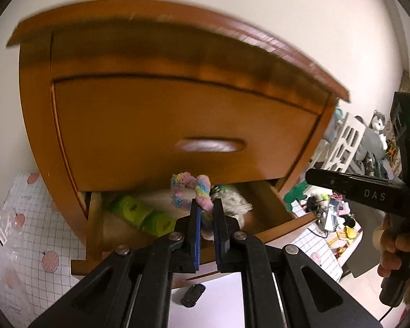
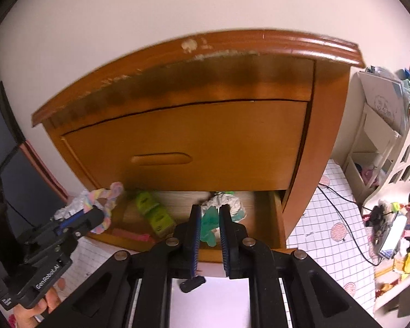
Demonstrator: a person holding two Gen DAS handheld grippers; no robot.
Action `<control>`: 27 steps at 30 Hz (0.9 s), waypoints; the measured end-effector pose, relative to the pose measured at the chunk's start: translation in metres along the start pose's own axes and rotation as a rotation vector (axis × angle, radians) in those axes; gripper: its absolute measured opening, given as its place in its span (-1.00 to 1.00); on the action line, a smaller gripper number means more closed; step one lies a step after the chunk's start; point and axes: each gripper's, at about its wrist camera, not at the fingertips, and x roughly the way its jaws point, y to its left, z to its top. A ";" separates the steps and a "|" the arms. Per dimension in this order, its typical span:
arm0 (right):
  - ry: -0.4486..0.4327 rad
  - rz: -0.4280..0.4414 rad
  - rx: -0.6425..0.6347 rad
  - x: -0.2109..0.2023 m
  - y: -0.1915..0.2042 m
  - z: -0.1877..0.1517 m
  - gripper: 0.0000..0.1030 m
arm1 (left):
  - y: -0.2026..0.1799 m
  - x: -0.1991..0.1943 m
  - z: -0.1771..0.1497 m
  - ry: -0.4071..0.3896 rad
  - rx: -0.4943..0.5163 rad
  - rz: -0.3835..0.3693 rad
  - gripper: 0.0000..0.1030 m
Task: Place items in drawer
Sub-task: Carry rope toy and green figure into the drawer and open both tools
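A wooden nightstand has its bottom drawer (image 1: 273, 227) (image 2: 276, 218) pulled open; the upper drawer front (image 2: 183, 147) is closed. My left gripper (image 1: 207, 210) is shut on a fuzzy pastel loop (image 1: 194, 188) just above the open drawer; the right wrist view shows this gripper (image 2: 95, 214) and its loop (image 2: 108, 194) at the left. My right gripper (image 2: 210, 218) is shut on a soft teal-green item (image 2: 209, 225) over the drawer's right half. In the left wrist view this gripper (image 1: 309, 179) enters from the right, with the green item (image 1: 295, 195) hanging beneath.
Inside the drawer lie lime-green pieces (image 2: 153, 213) (image 1: 145, 216) and a crumpled white-grey item (image 2: 227, 201) (image 1: 235, 202). A checked mat (image 2: 330, 218) covers the floor, with a cable, a white shelf (image 2: 374, 142) and a pile of small toys (image 2: 391, 227) at right. A small black object (image 1: 192, 295) lies on white paper.
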 end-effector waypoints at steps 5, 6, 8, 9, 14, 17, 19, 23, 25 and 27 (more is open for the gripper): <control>0.046 -0.027 -0.002 0.028 -0.005 -0.002 -0.73 | 0.013 0.022 -0.010 0.044 -0.023 0.027 -0.85; 0.057 -0.032 -0.003 0.032 -0.007 -0.003 -0.73 | 0.015 0.025 -0.012 0.050 -0.025 0.032 -0.85; 0.073 -0.041 -0.005 0.041 -0.007 -0.006 -0.73 | 0.019 0.032 -0.015 0.064 -0.031 0.042 -0.85; 0.080 -0.043 -0.003 0.045 -0.007 -0.008 -0.73 | 0.020 0.034 -0.017 0.068 -0.034 0.046 -0.85; 0.108 -0.056 -0.004 0.061 -0.009 -0.016 -0.73 | 0.025 0.043 -0.022 0.087 -0.041 0.056 -0.84; 0.125 -0.039 0.005 0.068 -0.011 -0.019 -0.71 | 0.027 0.047 -0.024 0.095 -0.048 0.060 -0.73; 0.133 -0.043 0.002 0.071 -0.011 -0.021 -0.71 | 0.027 0.046 -0.026 0.098 -0.053 0.062 -0.59; 0.140 -0.049 0.000 0.074 -0.010 -0.024 -0.65 | 0.027 0.047 -0.027 0.099 -0.055 0.064 -0.40; 0.144 -0.052 0.004 0.075 -0.011 -0.025 -0.53 | 0.028 0.047 -0.028 0.096 -0.059 0.067 -0.21; 0.148 -0.053 0.003 0.076 -0.011 -0.026 -0.40 | 0.029 0.046 -0.028 0.091 -0.067 0.069 0.04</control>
